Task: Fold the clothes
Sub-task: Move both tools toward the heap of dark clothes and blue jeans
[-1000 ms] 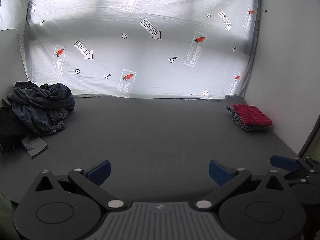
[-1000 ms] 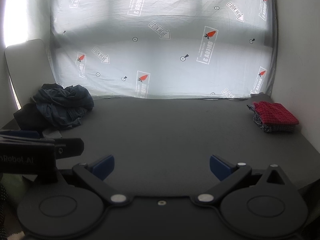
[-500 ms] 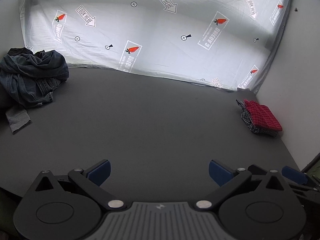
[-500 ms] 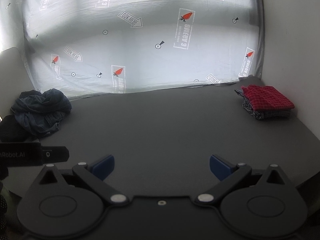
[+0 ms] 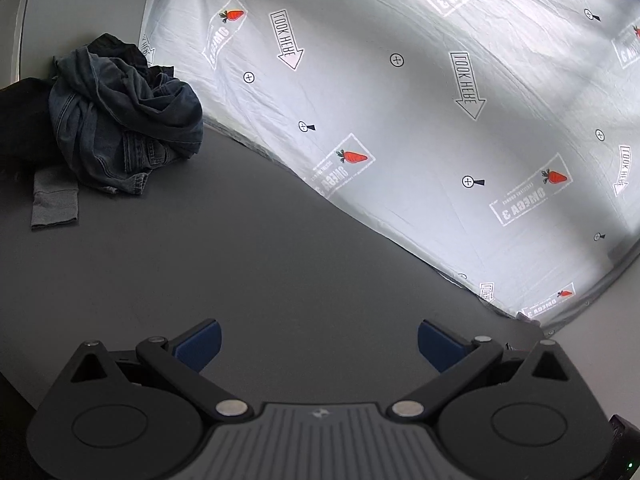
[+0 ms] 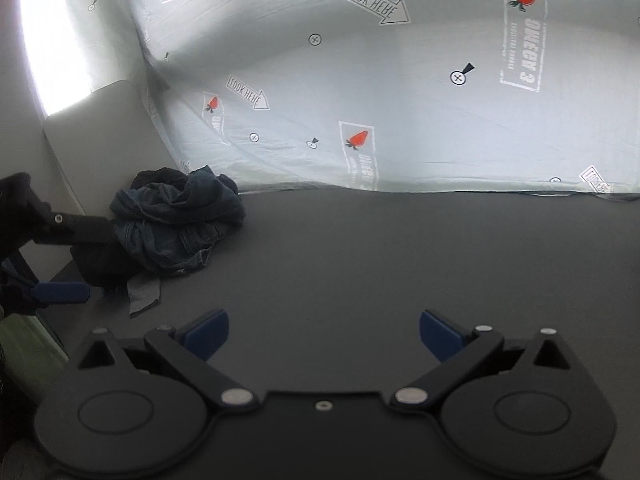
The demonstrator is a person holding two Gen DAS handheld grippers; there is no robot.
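Two grippers, both with jaws spread wide and nothing between the blue pads. The left gripper (image 5: pixel 319 345) hangs over the dark grey table (image 5: pixel 248 272), and its camera is tilted, so the far table edge runs downhill to the right. Ahead and well to the left of it sits the pile (image 5: pixel 120 120): crumpled denim heaped against a black garment, with a flat grey piece (image 5: pixel 54 204) poking out on the near side. The pile is well apart from the left gripper's fingers (image 5: pixel 198 346), untouched.

Over to the right gripper (image 6: pixel 324 336), equally empty-handed above the table (image 6: pixel 400 264). Its view picks up the same pile (image 6: pixel 176 220), ahead and to the left, and here the denim is seen lying on top of the black cloth, the grey piece (image 6: pixel 144 296) at the front. This view adds something the left one lacks: the left gripper (image 6: pixel 56 256) itself, coming in from the left edge, one blue pad (image 6: pixel 62 293) just beside the black cloth, a dark finger above it level with the denim. Touching or not, cannot tell.

Behind everything in both views hangs the printed white sheet (image 5: pixel 440 100), carrots and arrows all over it.
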